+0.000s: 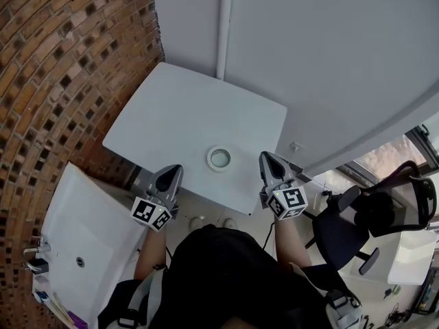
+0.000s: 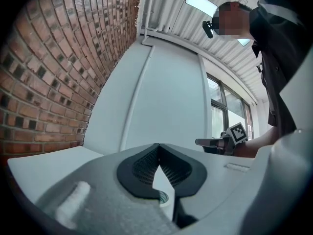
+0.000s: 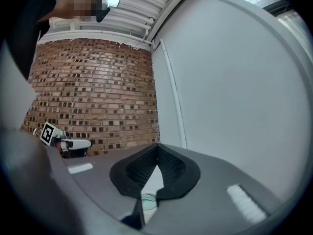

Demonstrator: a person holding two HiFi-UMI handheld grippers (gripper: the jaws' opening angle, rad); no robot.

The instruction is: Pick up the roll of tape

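A table (image 1: 178, 115) is set against a wall (image 1: 329, 60). At its near edge the left gripper (image 1: 171, 172) and right gripper (image 1: 266, 160) are held level, each clenched on nothing (tips met). The tape (image 1: 219, 157) is laid flat on the table between them, near that edge, untouched.

Holds the grey plastic left tongs (image 1: 169, 173) with a square-marker cube level, jaws pressed together, gripping nothing. Holds the matching grey right tongs (image 1: 267, 162) level too, jaws closed and empty. Points both forward, side by side, well apart, bare forearms (image 1: 287, 242) bent in near the dark-clad torso (image 1: 226, 279).
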